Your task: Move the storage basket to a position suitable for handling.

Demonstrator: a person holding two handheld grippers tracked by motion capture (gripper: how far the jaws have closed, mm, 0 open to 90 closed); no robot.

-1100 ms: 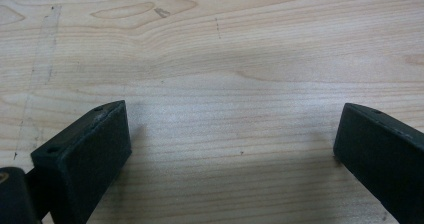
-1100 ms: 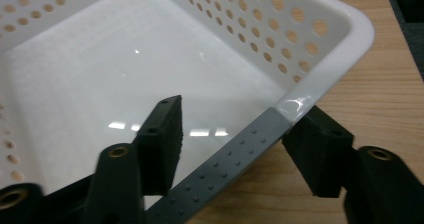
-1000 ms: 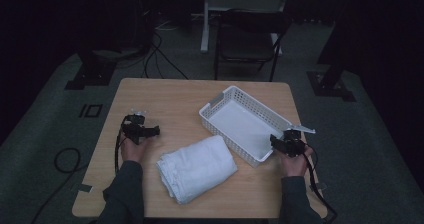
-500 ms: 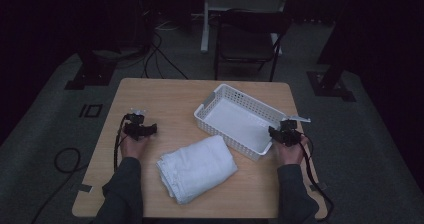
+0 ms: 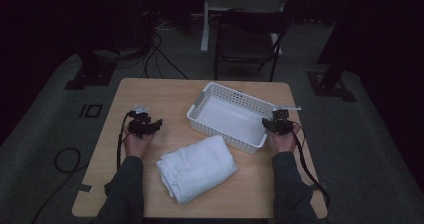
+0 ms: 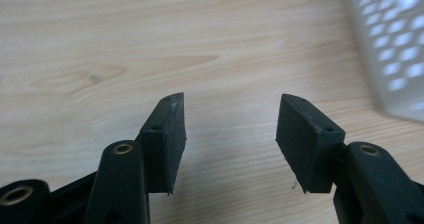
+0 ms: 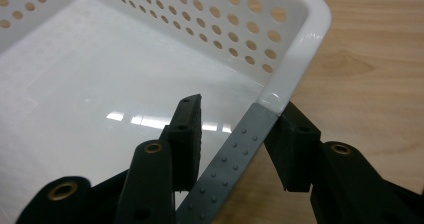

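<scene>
Right tongs (image 7: 235, 129) straddle the near-right rim of the white basket (image 5: 227, 115) at the worktop's (image 5: 150, 91) far right, jaws just closing, one pad not yet seated (a repositioning hold, apparently). Left tongs (image 6: 230, 134) hang spread, closing on nothing, near the left edge; folded towel (image 5: 197, 168) waits by the front edge.

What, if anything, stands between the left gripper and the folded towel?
Nothing visible: bare table lies between the left gripper and the folded towel. The basket sits off to the side, its rim between the right gripper's jaws.
</scene>
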